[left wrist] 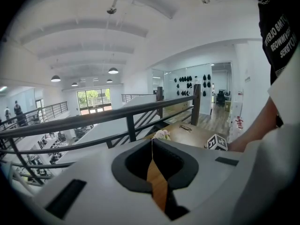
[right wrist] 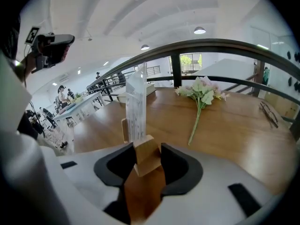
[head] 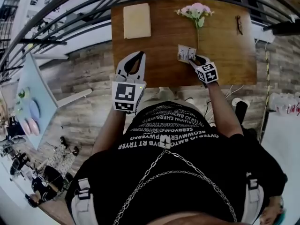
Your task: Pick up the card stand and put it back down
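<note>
**Card stand clamped in the right claw, low at the table**

Head view: a brown wooden table (head: pixel 159 41) stands against a dark railing. The right gripper (head: pixel 193 59) reaches in over the near edge. The card stand (head: pixel 186 53), a white printed card upright on a pale wooden block, sits right at its tips, just below the stem of a pink flower bunch (head: pixel 197 11). A cream rectangular pad (head: pixel 137 20) lies far left and dark-framed glasses (head: pixel 239 25) far right. The left gripper (head: pixel 139 56) hovers at the near edge, well apart from the stand.

Left gripper view: jaw tips are together with nothing between them. Table and flowers show beyond.

Right gripper view: the pads press on both sides of the block. The card rises upright straight ahead, from between the jaws. Cannot tell whether the block touches the tabletop. The flowers lie beyond, to the right.
</note>
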The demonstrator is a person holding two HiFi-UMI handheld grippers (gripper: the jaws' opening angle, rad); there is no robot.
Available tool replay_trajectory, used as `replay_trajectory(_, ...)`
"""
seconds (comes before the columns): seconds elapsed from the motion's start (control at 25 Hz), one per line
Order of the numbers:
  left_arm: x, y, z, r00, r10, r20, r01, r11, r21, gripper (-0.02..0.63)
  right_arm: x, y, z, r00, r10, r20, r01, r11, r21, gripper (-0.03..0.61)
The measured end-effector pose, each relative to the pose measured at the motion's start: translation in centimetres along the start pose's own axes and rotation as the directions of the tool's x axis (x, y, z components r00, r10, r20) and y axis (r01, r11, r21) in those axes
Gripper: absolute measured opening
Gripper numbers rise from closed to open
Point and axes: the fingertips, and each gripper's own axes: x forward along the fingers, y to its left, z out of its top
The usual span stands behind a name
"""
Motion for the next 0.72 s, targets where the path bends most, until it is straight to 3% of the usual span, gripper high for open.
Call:
replay_trajectory(0.32,-0.5,-0.6,0.1,1.000,-0.012,0.012,0.012,1.000,0.004,0.029,0.4,0.1,-1.9,0.992,-0.043,-0.116,0.035,0.997,-0.075,0.186)
replay_trajectory(0.6,-1.3,-2.8,1.1,0.998,-0.039,0.048,0.039,0.999,0.013,0.029,-4.2,0.1,-0.6,0.994,-0.103,-0.040,0.098,0.989,-0.115,0.187)
replay_trajectory(0.72,-1.8,-4.2,1.7,0.996,-0.054,0.068,0.054,0.999,-0.002,0.029,-7.9,0.0,0.7,0.987,-0.154,0.048,0.157,0.984,-0.083,0.178)
